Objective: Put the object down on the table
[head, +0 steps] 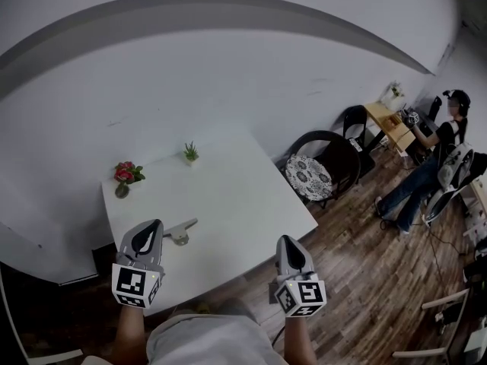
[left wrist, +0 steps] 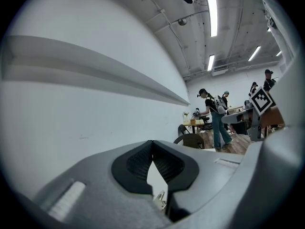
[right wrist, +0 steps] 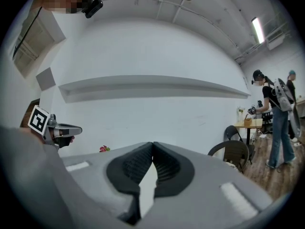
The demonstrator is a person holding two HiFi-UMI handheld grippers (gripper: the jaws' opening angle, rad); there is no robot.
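Object (head: 180, 233), a small grey metal piece, maybe a clip, lies on desk (head: 228, 181) just beside left gripper (head: 152, 228). It and right gripper (head: 288, 243): jaws together, empty. Put-down looks done; next, draw clear without nudging it

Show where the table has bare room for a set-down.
Free: the table's whole middle and right half, out to the corner by the chair. Also the back-edge strip between the red flowers and the small green plant. Crowded: near-left edge, where a small metal object lies by the left tongs.
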